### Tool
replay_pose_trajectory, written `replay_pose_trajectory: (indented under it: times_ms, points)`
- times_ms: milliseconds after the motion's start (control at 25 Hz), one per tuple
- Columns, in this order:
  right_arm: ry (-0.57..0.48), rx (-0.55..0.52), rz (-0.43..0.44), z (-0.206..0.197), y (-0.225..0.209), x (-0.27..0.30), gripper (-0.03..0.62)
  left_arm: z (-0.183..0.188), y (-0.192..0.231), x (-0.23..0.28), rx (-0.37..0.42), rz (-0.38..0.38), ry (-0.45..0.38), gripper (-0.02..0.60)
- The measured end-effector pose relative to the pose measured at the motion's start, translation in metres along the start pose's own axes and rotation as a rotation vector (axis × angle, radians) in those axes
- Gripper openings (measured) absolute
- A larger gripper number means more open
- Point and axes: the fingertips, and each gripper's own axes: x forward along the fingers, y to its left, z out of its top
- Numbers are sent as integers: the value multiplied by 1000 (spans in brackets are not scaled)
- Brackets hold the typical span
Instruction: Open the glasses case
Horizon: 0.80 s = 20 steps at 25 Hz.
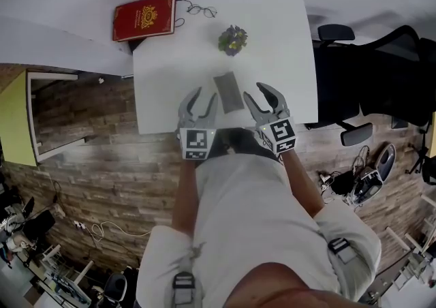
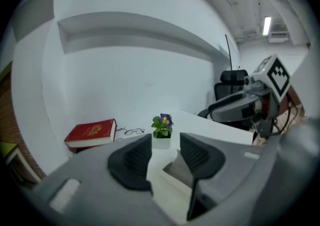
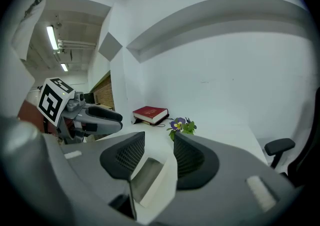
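A grey glasses case point(image 1: 228, 92) lies flat on the white table point(image 1: 163, 75), near its front edge. My left gripper point(image 1: 198, 103) hovers just left of it, jaws apart and empty. My right gripper point(image 1: 267, 99) hovers just right of it, also open and empty. In the left gripper view the case point(image 2: 173, 169) shows low between the fingers point(image 2: 131, 162), on the table beyond them and apart from them. The right gripper view has the case point(image 3: 145, 176) below its open jaws, grey on top with a pale side. Neither gripper touches the case.
A small potted plant point(image 1: 233, 39) stands behind the case. A red book point(image 1: 144, 18) and a pair of glasses point(image 1: 201, 9) lie at the table's far left. Black office chairs point(image 1: 381, 75) stand to the right. A white wall backs the table.
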Motion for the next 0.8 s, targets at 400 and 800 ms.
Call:
replay_pose_trajectory:
  times_ms: [400,800]
  points:
    - [-14,3,-35,7,-2,-3,170,5,-2,-7,15,-13,-18,173]
    - [-19,-21,-102,21,12,1,170,7,3,-15,13,-53,-68,173]
